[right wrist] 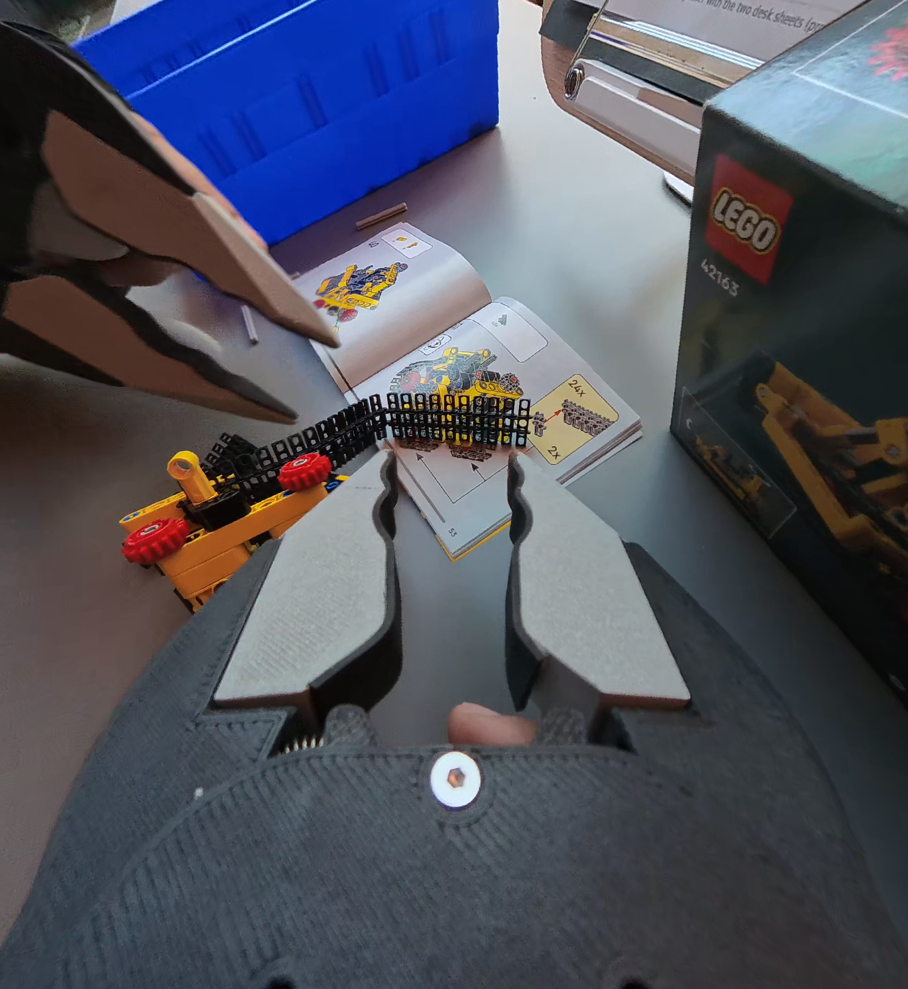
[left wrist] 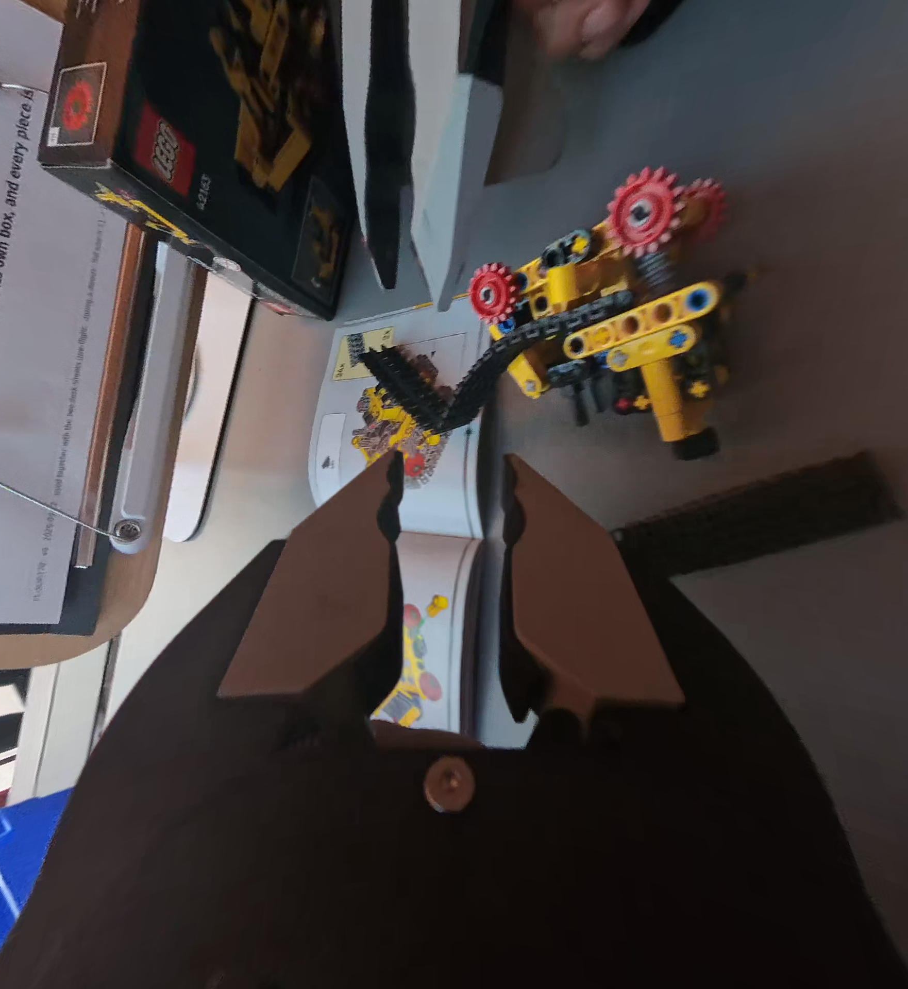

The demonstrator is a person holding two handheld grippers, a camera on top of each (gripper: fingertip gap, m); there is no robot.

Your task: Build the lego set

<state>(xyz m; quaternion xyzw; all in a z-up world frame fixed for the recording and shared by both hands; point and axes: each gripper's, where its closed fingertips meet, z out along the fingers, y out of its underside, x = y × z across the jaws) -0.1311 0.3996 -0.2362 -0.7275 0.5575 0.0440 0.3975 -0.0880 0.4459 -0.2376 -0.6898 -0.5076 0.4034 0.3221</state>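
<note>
Two claws, both with jaws apart and nothing between them. The right claw [right wrist: 452, 460] hangs low over the open booklet [right wrist: 494, 481], its tips just short of the black track chain [right wrist: 441, 423]. The left claw [left wrist: 449, 465] also points at the booklet [left wrist: 387, 481]; in the right wrist view it comes in from the left, tips near the chain's middle stretch but apart from it.

The chain is the thing in play. One end is hooked onto the yellow model [right wrist: 216, 519] near a red gear [right wrist: 304, 471]; from there it runs out across the grey table [right wrist: 575, 214] and up onto the booklet page, standing on edge. Seen from the right claw, its long axis lies crosswise — left to right, straight across the gap between the jaws. The free end sits on the page toward the boxed set [right wrist: 816, 374]; the attached end lies left, by the model.

Judgement: the right claw is nearer the free end, dead ahead and just beyond its tips, so a short push forward would put the chain between the jaws. It would likely be caught across its thin width, not along its length. The left claw is better placed for the model end, to steady it while the chain gets wrapped round the gears.

A blue bin [right wrist: 307, 96] stands toward the far edge, behind the booklet. The step looks mid-way — track joined at one end, not yet looped.
</note>
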